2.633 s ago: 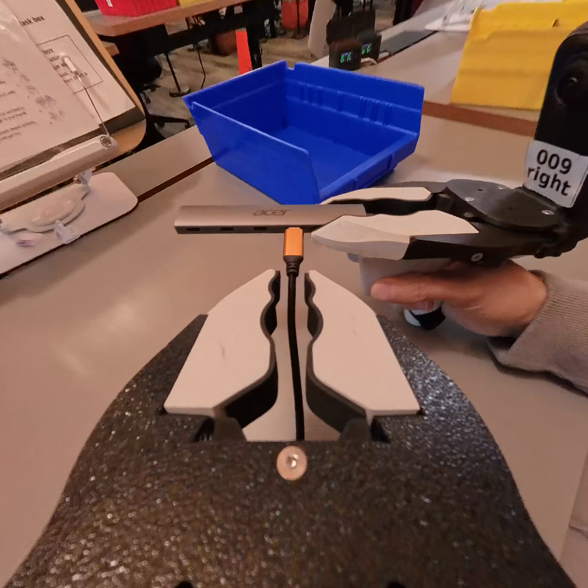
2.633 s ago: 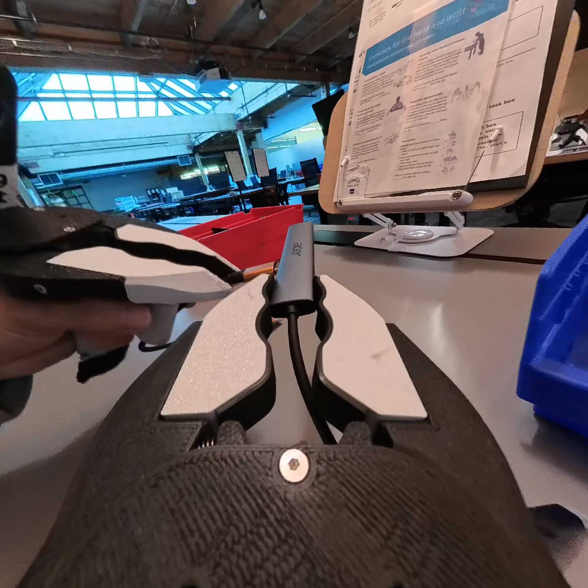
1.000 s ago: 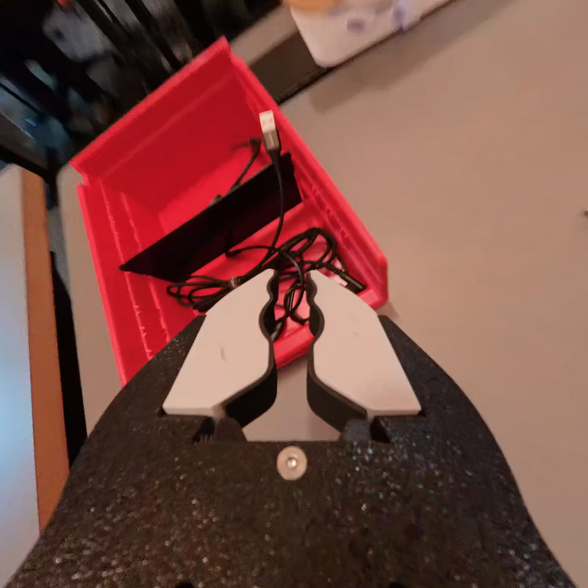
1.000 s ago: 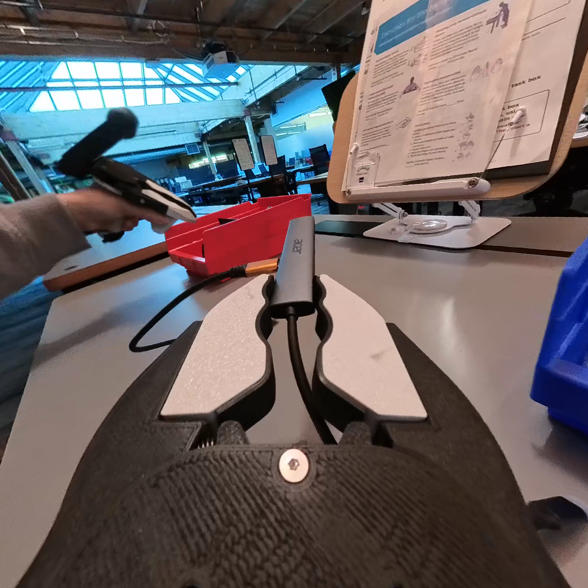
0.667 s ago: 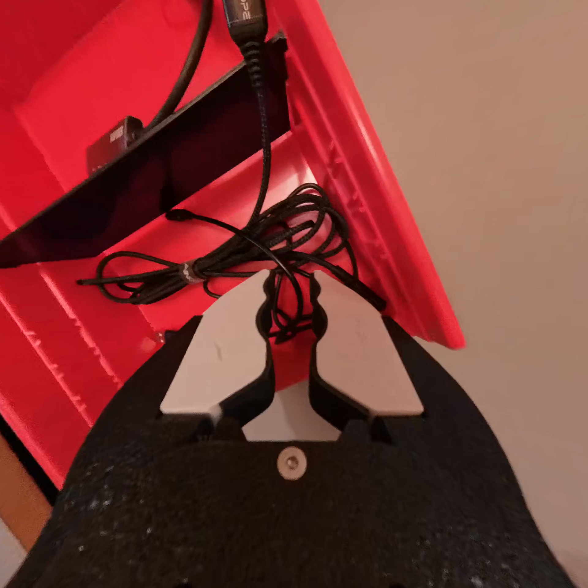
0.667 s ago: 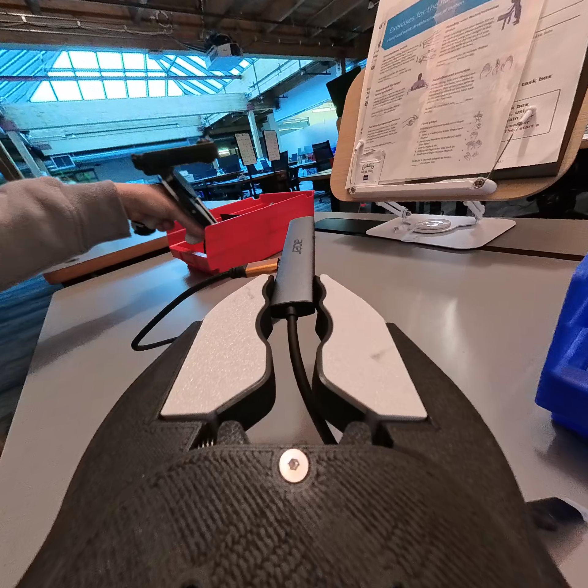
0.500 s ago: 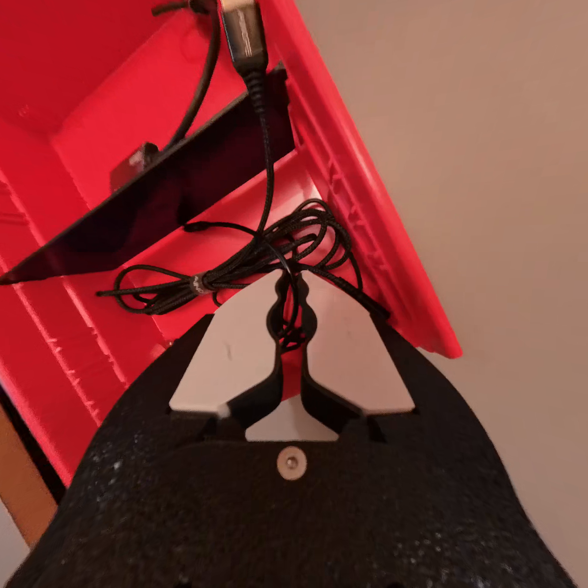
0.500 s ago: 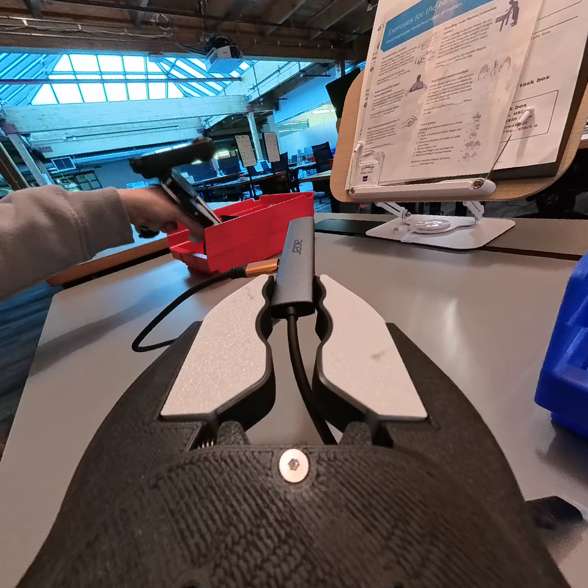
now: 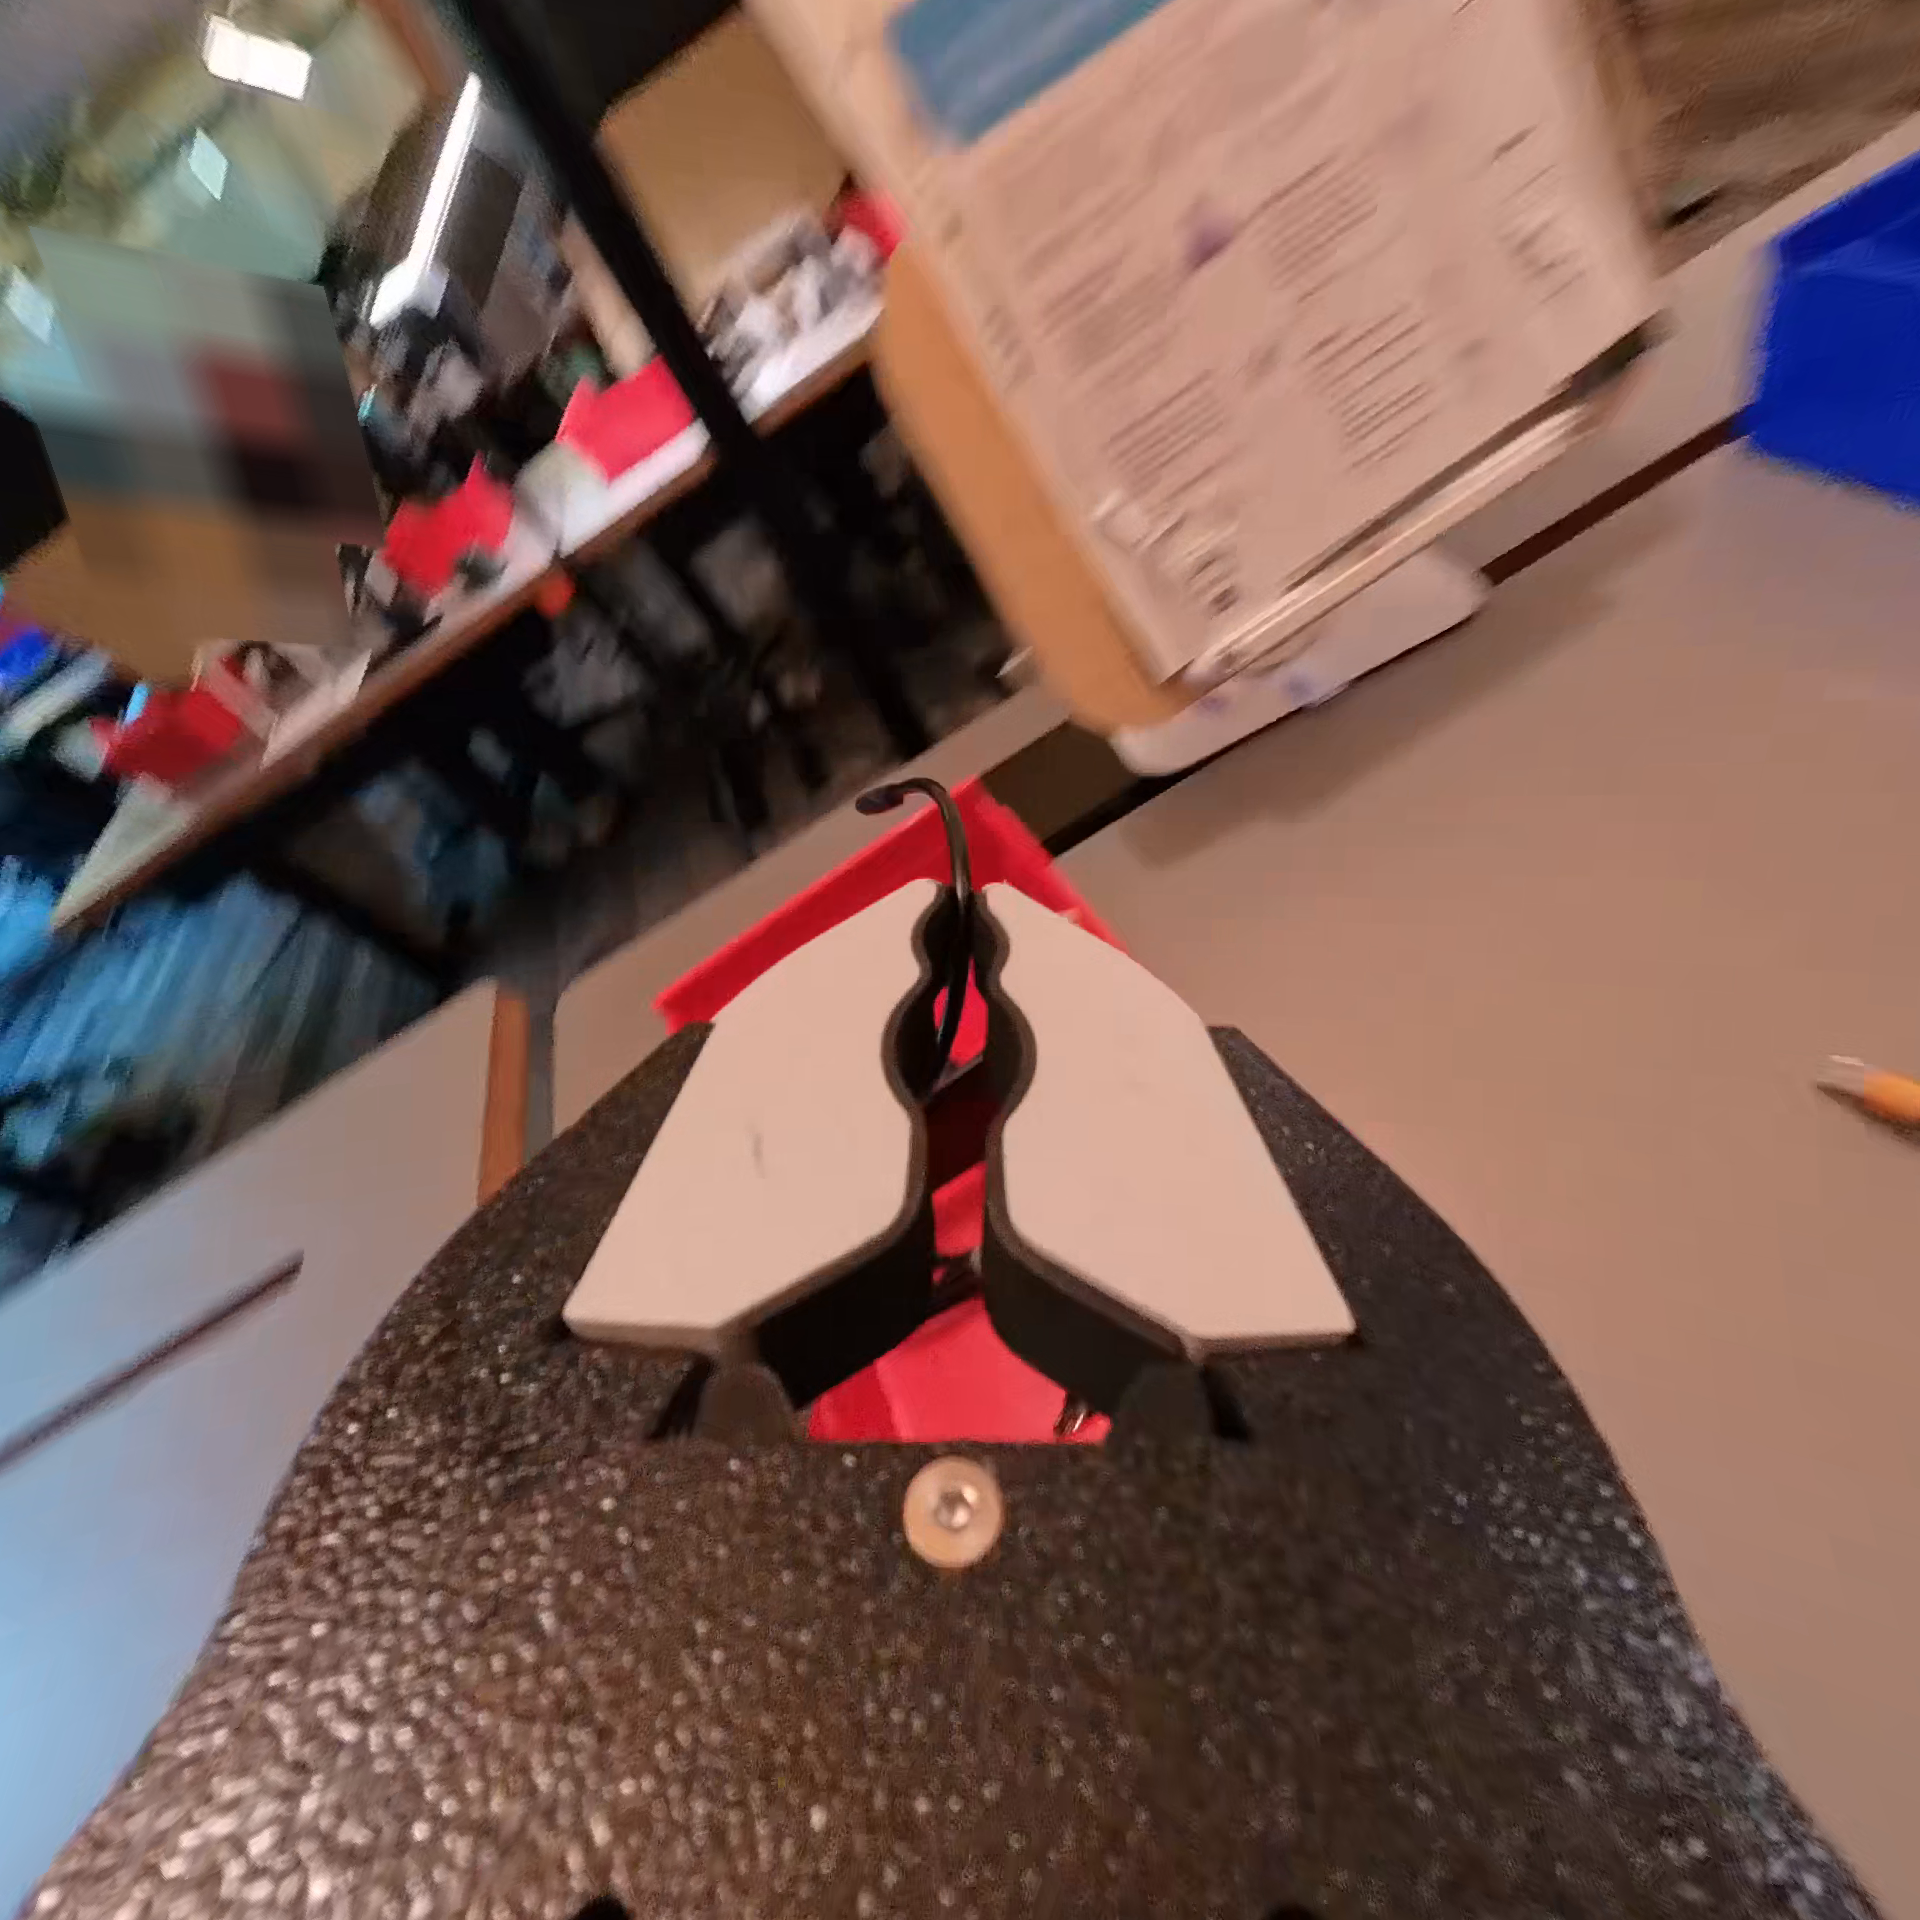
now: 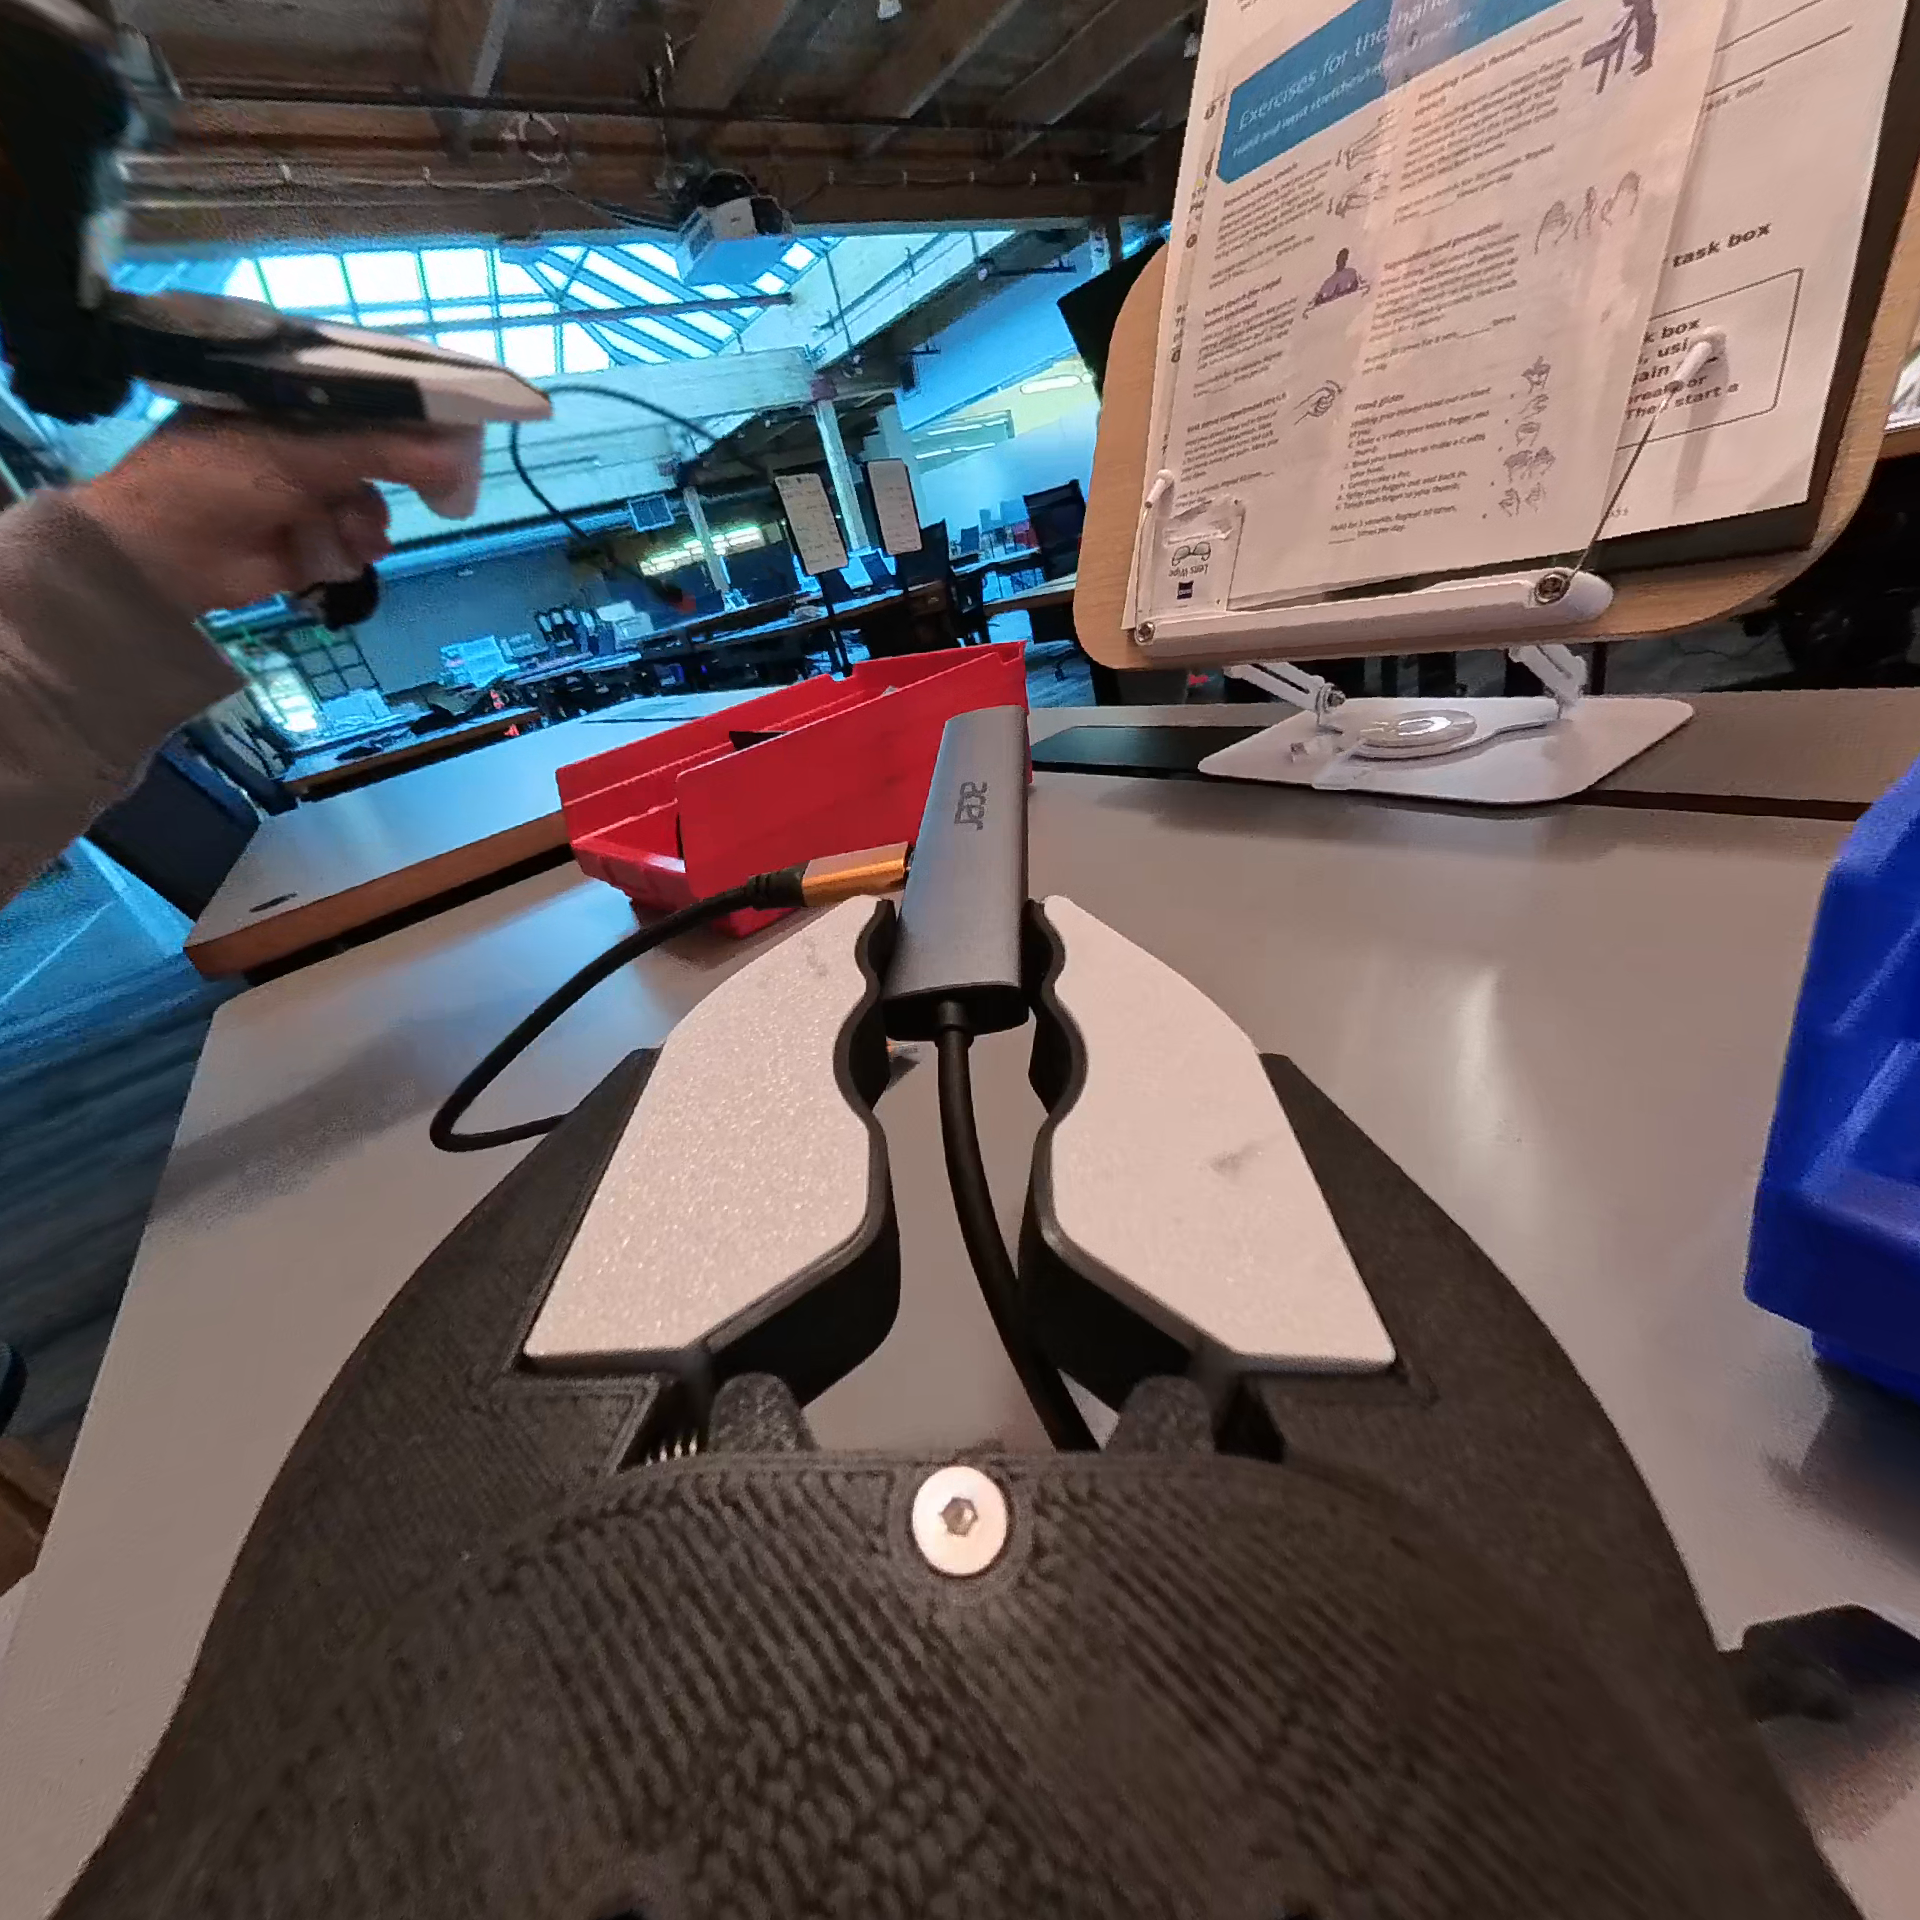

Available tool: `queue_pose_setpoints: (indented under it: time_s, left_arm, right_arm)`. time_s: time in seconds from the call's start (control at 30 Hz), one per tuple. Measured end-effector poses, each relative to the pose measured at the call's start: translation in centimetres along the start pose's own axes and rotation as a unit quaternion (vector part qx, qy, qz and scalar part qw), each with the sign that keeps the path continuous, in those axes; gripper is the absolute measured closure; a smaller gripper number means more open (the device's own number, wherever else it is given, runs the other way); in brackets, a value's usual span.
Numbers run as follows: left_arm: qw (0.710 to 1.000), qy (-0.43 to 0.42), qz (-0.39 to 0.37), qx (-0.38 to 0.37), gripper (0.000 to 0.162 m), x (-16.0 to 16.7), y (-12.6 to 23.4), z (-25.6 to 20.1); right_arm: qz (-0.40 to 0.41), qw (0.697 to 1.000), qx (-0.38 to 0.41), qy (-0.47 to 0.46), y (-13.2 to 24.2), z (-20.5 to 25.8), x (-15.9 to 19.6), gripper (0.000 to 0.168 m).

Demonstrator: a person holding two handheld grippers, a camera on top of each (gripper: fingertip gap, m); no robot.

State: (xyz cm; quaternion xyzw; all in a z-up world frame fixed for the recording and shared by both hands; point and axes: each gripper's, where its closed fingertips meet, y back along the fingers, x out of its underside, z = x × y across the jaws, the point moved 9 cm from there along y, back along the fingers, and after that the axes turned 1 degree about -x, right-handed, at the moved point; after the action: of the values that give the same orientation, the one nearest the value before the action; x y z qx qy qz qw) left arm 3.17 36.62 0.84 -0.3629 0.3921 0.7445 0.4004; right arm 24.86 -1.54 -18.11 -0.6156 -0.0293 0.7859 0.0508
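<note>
My left gripper [image 9: 966,896] is shut on a thin black cable [image 9: 948,831] and holds it up above the red bin [image 9: 914,862]. The right wrist view shows that gripper [image 10: 520,400] high at the left, with the cable [image 10: 530,468] hanging in a loop from its tips. My right gripper [image 10: 961,914] is shut on a dark grey USB hub [image 10: 971,862] just above the grey table [image 10: 1403,987]. An orange-tipped plug [image 10: 847,873] sits in the hub's left side, and its black cable [image 10: 540,1029] loops over the table.
The red bin [image 10: 831,779] stands at the table's far left edge. A document stand with printed sheets [image 10: 1455,343] is at the back right. A blue bin [image 10: 1849,1122] is close on the right. The orange plug also shows in the left wrist view [image 9: 1881,1091].
My left gripper dipped into the red bin, shut on the black cable and rose with it high above the bin. My right gripper stayed put with the hub.
</note>
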Motion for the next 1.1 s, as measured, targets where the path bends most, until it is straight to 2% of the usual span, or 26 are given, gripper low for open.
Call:
queue_pose_setpoints:
  time_s: [0.03,0.1,0.17,0.3,0.4,0.5,0.67,0.73,0.8,0.9,1.0,1.1]
  left_arm:
    - [0.999,-0.022,-0.026,0.025,0.160,-0.8,0.5,-1.6]
    - [0.993,-0.071,-0.063,0.066,0.160,-1.3,1.3,-5.8]
    - [0.982,-0.139,-0.089,0.096,0.159,-0.3,1.7,-10.8]
    - [0.949,-0.259,-0.102,0.151,0.159,4.6,2.4,-20.0]
    - [0.937,-0.263,-0.100,0.206,0.159,8.1,3.7,-23.7]
    - [0.930,-0.250,-0.069,0.261,0.159,11.0,4.7,-24.9]
    - [0.924,-0.228,-0.005,0.308,0.159,14.7,5.3,-23.9]
    - [0.925,-0.204,0.016,0.321,0.152,15.3,5.3,-23.4]
    - [0.926,-0.178,0.027,0.333,0.137,15.3,5.4,-23.2]
    - [0.937,-0.143,0.038,0.316,0.129,13.9,4.9,-23.6]
    - [0.955,-0.123,0.017,0.270,0.132,11.5,4.1,-25.5]
    - [0.961,-0.134,0.015,0.243,0.136,10.2,2.9,-28.3]
  right_arm:
    - [-0.001,1.000,-0.001,-0.003,0.0,-0.1,0.0,0.145]
    - [-0.006,1.000,-0.006,-0.007,0.1,-0.1,-0.1,0.145]
    - [-0.014,1.000,-0.018,-0.007,0.3,-0.2,-0.1,0.145]
    - [-0.028,0.999,-0.026,-0.024,1.0,-0.8,-0.4,0.145]
    - [-0.036,0.999,-0.018,-0.029,1.4,-1.2,-0.5,0.145]
    - [-0.033,0.999,-0.021,-0.027,1.3,-1.1,-0.5,0.145]
    - [-0.019,0.999,-0.028,-0.010,1.0,-0.7,-0.4,0.145]
    - [-0.015,0.999,-0.030,-0.006,1.0,-0.6,-0.4,0.145]
    - [-0.011,0.999,-0.034,-0.003,0.9,-0.5,-0.4,0.145]
    - [-0.007,0.999,-0.035,0.000,0.8,-0.4,-0.3,0.145]
    - [-0.006,0.999,-0.036,0.003,0.8,-0.4,-0.3,0.145]
    - [-0.006,0.999,-0.036,0.004,0.8,-0.3,-0.3,0.145]
